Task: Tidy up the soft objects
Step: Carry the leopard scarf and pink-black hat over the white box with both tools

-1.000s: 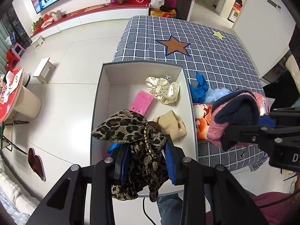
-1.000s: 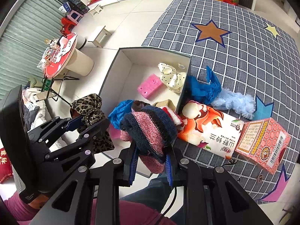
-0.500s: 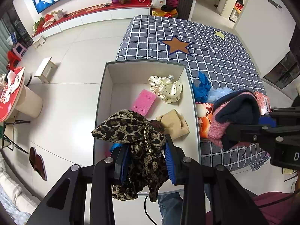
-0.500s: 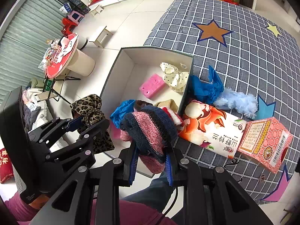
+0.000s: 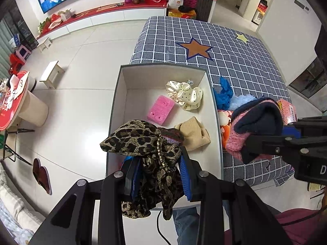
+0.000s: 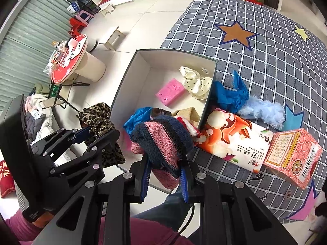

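My left gripper [image 5: 159, 169] is shut on a leopard-print scarf [image 5: 143, 140], held above the near end of the grey box [image 5: 163, 66]. To its right, my right gripper [image 6: 164, 173] is shut on a pink and navy knitted hat [image 6: 161, 138] over the box's near right corner. Inside the box lie a pink sponge [image 5: 160, 110], a cream polka-dot scrunchie [image 5: 186, 95], a beige cloth [image 5: 193, 133] and a blue item [image 6: 137, 117]. A blue glove [image 6: 231, 96] and a pale blue fluffy piece [image 6: 263, 110] rest on the checked cloth beside the box.
A flowered tissue pack [image 6: 235, 140] and a pink carton [image 6: 292, 159] lie on the checked tablecloth [image 5: 235, 61] right of the box. Left of the box is white floor with a small stool [image 5: 52, 76], a round red-topped table [image 5: 14, 102] and slippers [image 5: 41, 175].
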`<state>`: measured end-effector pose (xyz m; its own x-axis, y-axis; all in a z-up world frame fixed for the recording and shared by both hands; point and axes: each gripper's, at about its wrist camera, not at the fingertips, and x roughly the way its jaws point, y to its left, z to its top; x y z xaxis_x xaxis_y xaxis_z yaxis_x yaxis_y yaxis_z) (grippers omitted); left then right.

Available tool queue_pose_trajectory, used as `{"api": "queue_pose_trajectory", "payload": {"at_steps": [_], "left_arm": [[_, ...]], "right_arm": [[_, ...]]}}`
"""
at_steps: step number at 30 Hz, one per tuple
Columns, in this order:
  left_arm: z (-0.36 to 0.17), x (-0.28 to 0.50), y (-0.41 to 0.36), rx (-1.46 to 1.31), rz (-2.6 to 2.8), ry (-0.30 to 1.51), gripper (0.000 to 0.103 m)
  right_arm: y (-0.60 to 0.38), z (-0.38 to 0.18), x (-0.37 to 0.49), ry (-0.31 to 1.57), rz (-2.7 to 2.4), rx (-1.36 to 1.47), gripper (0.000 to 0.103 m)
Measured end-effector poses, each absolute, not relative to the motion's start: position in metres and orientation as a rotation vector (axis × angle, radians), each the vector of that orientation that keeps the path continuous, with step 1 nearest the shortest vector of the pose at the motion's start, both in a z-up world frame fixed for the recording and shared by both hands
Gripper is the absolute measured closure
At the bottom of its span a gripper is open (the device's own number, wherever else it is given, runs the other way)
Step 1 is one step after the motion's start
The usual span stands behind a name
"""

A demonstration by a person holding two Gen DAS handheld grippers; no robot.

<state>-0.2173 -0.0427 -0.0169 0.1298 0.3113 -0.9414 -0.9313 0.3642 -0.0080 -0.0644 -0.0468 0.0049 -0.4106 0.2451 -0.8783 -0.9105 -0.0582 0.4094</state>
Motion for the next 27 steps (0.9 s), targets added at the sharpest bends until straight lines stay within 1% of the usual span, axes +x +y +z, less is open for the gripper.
{"api": "queue_pose_trajectory", "payload": {"at_steps": [15, 27], "left_arm": [[-0.031, -0.243, -0.035, -0.782, 1.09, 1.073, 0.066], [-0.046, -0.247, -0.031, -0.817, 1.085, 1.102, 0.066]], "right_arm": [[-0.037, 0.007, -0.078, 1.293, 1.647, -0.829, 0.077], [-0.02, 0.0, -0.094, 1.286, 1.66, -0.887, 0.077]]}}
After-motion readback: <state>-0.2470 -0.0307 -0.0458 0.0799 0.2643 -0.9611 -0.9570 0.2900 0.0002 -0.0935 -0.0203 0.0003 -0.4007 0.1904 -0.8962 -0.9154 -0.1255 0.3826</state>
